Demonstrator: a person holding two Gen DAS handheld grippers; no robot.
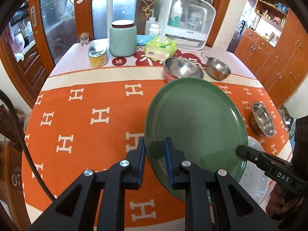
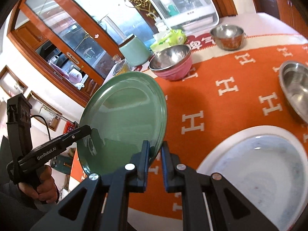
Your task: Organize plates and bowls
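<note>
Both my jaws clamped on green plate [image 1: 194,123] rim: left gripper [image 1: 155,154] on its left edge, right gripper [image 2: 155,154] opposite. Plate tilted, held above desk [image 1: 86,100], pink bowl [image 1: 182,70] just beyond, white plate [image 2: 256,171] right of it

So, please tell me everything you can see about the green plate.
The green plate is round, shallow and glossy, and looks like glazed ceramic with a low raised rim. It is lifted off the orange tablecloth and tilted. The left claw grips its rim on one side and the right claw grips the opposite side. Nothing lies on it.
</note>
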